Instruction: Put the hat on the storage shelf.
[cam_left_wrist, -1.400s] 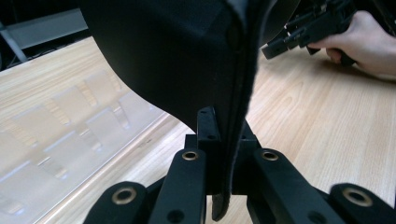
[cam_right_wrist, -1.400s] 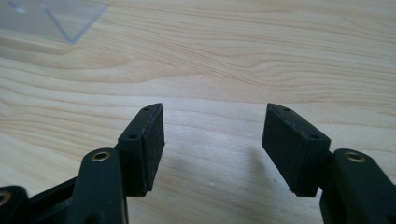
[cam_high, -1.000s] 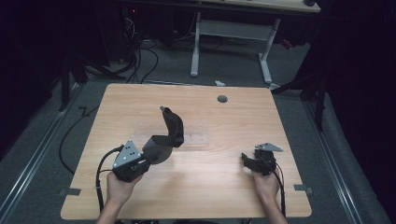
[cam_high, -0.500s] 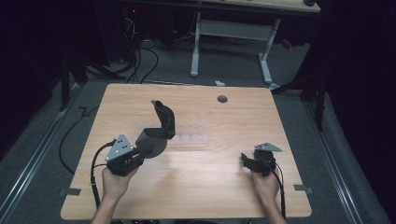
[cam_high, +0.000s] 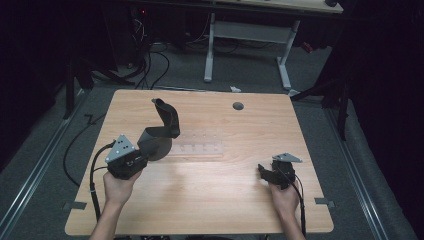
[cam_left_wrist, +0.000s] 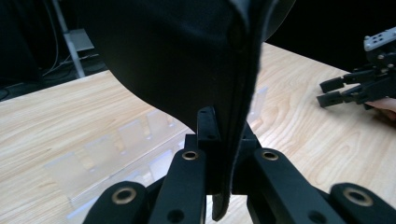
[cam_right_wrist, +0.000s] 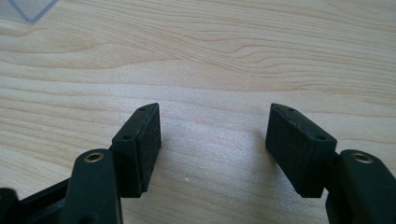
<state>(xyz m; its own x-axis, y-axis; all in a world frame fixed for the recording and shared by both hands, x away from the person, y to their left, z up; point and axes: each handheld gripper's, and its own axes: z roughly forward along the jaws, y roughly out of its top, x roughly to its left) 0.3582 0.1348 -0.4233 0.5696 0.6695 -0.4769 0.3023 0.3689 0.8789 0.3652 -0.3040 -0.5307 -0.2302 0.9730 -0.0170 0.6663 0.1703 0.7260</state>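
Note:
A black floppy sheet (cam_high: 161, 131), bent with one end curling upward, hangs above the left half of the wooden table (cam_high: 210, 200). My left gripper (cam_high: 146, 152) is shut on its lower edge. In the left gripper view the sheet (cam_left_wrist: 187, 56) rises from between the closed jaws of the left gripper (cam_left_wrist: 224, 135) and hides much of the scene. A clear plastic tray (cam_high: 200, 149) lies flat just right of the sheet. My right gripper (cam_high: 262, 171) rests low at the right side, open and with nothing in it; in its own view the right gripper (cam_right_wrist: 212, 144) shows only bare wood between its pads.
A round dark grommet (cam_high: 238, 106) sits near the table's far edge. The clear tray (cam_left_wrist: 116, 149) lies close under the left jaws, and its corner (cam_right_wrist: 28, 7) is far off from the right jaws. A cable (cam_high: 95, 175) trails from the left gripper. Beyond the table stand desk legs on a dark floor.
My left gripper has carried the black sheet leftward and a little up, off the clear tray. The right gripper has stayed where it was.

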